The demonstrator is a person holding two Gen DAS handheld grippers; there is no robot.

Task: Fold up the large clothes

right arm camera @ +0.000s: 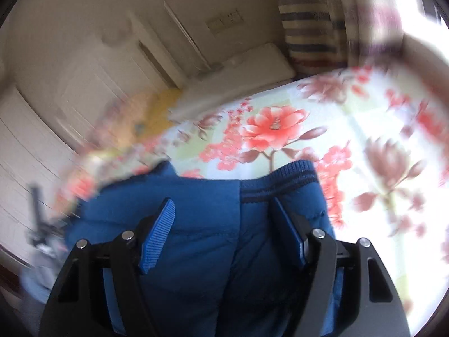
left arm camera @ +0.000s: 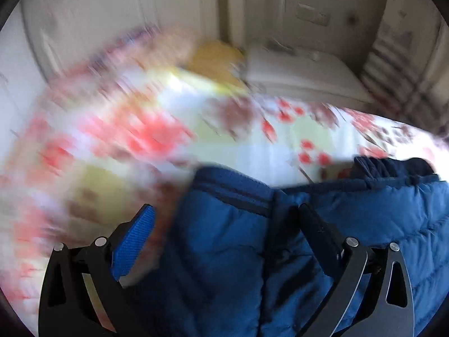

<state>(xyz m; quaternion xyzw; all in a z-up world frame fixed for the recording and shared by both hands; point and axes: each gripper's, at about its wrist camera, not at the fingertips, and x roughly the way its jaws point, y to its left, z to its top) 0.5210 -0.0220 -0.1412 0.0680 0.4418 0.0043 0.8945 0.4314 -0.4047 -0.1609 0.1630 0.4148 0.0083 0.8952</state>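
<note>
The left gripper (left arm camera: 224, 219) stands wide open, its two fingers well apart. The left finger carries a ribbed blue pad (left arm camera: 132, 245) and hangs over the bedspread; the right finger (left arm camera: 317, 230) lies against the blue padded jacket (left arm camera: 230, 238). Jacket fabric fills the gap between the fingers, but the pads do not press on it, so nothing is gripped.

The right gripper (right arm camera: 224, 216) is also open, with both blue pads facing inward across a broad gap. The jacket (right arm camera: 202, 224) lies directly under and between the fingers. The pads stand clear of the fabric on both sides; no pinch is visible.

The jacket is quilted, dark blue, with a ribbed knit band (right arm camera: 280, 179) along its far edge. It rests on the near part of the bed, spreading rightward in the left wrist view to a gathered, crumpled edge (left arm camera: 393, 165).

Beneath it lies a pale bedspread (right arm camera: 280, 129) printed with red and brown flowers. It covers the bed to the far side and to both sides; much of it is blurred.

Beyond the bed, a white pillow or cushion (right arm camera: 252, 67) lies at the far edge. A yellow item (left arm camera: 216, 59) sits beside it, too blurred to identify. White panelled cupboard doors (right arm camera: 98, 70) line the far wall, and a striped curtain (right arm camera: 311, 28) hangs at the far right.
</note>
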